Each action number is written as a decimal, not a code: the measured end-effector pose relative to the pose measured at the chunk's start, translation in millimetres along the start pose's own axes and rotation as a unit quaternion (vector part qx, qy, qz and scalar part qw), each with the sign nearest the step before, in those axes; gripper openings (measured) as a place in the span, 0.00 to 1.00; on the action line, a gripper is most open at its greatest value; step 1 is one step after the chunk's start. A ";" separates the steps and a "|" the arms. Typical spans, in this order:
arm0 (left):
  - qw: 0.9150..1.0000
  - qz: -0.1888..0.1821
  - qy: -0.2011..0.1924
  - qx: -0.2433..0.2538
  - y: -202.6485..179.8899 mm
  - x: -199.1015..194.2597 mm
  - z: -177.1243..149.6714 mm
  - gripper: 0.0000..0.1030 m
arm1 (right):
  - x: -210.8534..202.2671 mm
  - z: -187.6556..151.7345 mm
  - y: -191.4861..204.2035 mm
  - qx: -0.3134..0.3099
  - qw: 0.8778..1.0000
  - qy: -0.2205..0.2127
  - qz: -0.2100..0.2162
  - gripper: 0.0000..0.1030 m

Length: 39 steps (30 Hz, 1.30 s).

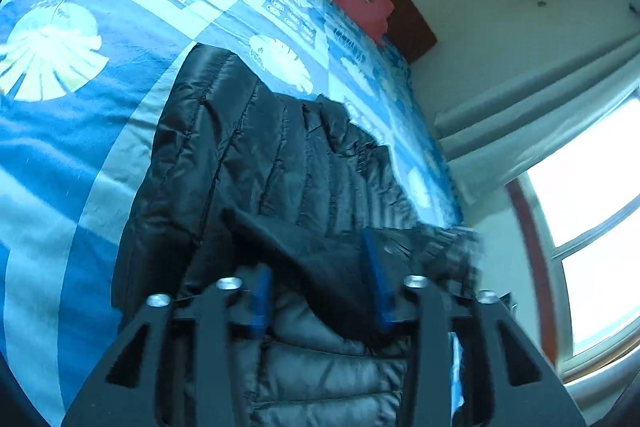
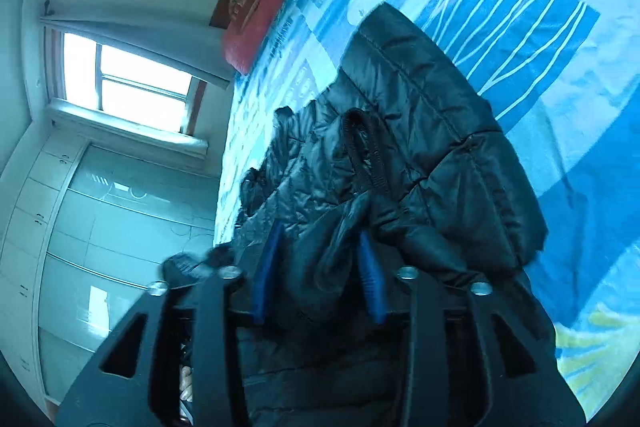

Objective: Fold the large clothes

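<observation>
Lying on the blue patterned bed (image 1: 60, 155), the black puffer jacket (image 1: 256, 163) fills the left wrist view; the left gripper (image 1: 320, 291) jaws stand parted, fabric between, seemingly loose. Right wrist view: the right gripper (image 2: 318, 275) jaws likewise part-open around bunched jacket.

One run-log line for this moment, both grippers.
black puffer jacket lying on blue bedspread | left gripper open, jacket between pads | right gripper open, jacket between pads

A black quilted puffer jacket (image 1: 256, 163) lies crumpled ahead of my grippers. Its folds bunch between both pairs of fingers.
</observation>
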<state>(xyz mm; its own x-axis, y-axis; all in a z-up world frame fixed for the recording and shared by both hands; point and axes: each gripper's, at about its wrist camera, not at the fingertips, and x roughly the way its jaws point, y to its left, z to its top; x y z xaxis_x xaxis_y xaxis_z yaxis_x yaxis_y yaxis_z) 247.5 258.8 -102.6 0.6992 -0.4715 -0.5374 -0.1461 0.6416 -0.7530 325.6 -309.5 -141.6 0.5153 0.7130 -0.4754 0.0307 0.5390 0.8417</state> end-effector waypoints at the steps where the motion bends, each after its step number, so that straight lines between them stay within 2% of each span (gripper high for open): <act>1: 1.000 -0.010 -0.009 -0.009 -0.1 -7.7 -1.7 0.63 | -5.5 -1.4 1.8 -0.004 1.000 -0.005 0.001 0.54; 2: 1.000 -0.016 -0.022 -0.016 -0.5 -16.3 -3.5 0.71 | -12.1 -3.3 4.0 -0.009 1.000 -0.009 0.001 0.56; 3: 0.999 -0.019 -0.032 -0.018 -1.8 -21.8 -4.2 0.74 | -17.8 -5.2 6.0 -0.015 1.000 -0.011 0.003 0.57; 6: 0.999 -0.030 -0.045 -0.001 -6.7 -35.5 -5.2 0.74 | -26.5 -8.2 12.6 -0.045 0.999 -0.009 -0.003 0.58; 9: 0.999 0.010 -0.045 0.024 -6.7 -32.1 -1.6 0.74 | -21.5 -5.7 21.0 -0.082 0.996 -0.006 -0.031 0.58; 13: 0.997 0.051 -0.029 0.046 -1.2 -8.7 11.9 0.74 | 0.4 7.5 36.0 -0.135 0.988 -0.006 -0.068 0.60; 17: 0.992 0.091 -0.011 0.087 -0.4 19.8 27.4 0.74 | 32.4 24.3 46.4 -0.201 0.970 0.000 -0.134 0.64; 20: 0.989 0.098 0.014 0.111 -0.1 41.7 34.5 0.74 | 52.1 32.5 39.6 -0.209 0.967 0.020 -0.147 0.64; 21: 0.988 0.098 0.022 0.115 0.9 45.8 34.5 0.73 | 57.9 33.9 36.4 -0.206 0.967 0.030 -0.147 0.62; 22: 0.987 0.098 0.030 0.121 0.7 49.9 34.4 0.71 | 62.7 33.1 34.2 -0.209 0.965 0.038 -0.151 0.55; 23: 0.986 0.100 0.034 0.127 -0.1 51.9 33.9 0.61 | 64.8 31.9 33.8 -0.214 0.964 0.040 -0.155 0.36; 24: 0.984 0.108 0.036 0.138 -2.0 54.8 33.7 0.46 | 65.4 29.1 34.4 -0.221 0.961 0.041 -0.159 0.25; 26: 0.980 0.116 0.035 0.158 -6.6 54.7 31.3 0.33 | 59.6 23.6 39.1 -0.231 0.960 0.030 -0.156 0.18; 29: 0.976 0.122 0.021 0.181 -20.5 45.5 25.5 0.24 | 46.3 17.6 56.5 -0.248 0.959 0.008 -0.139 0.13; 33: 0.970 0.118 -0.013 0.212 -46.2 30.7 33.6 0.21 | 30.6 24.0 88.7 -0.278 0.952 -0.028 -0.124 0.12; 36: 0.969 0.124 -0.041 0.211 -58.5 32.0 58.5 0.21 | 41.2 47.3 107.6 -0.286 0.949 -0.047 -0.127 0.12; 39: 0.969 0.144 -0.051 0.197 -61.1 53.9 88.2 0.21 | 65.8 71.4 117.6 -0.284 0.947 -0.060 -0.137 0.12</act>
<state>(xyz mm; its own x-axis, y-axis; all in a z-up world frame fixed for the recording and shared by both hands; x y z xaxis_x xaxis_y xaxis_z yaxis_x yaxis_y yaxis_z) 355.8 247.6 -52.1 0.7373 -0.1896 -0.6485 -0.0815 0.9279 -0.3639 424.3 -231.2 -55.6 0.6488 0.4743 -0.5950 -0.2712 0.8748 0.4015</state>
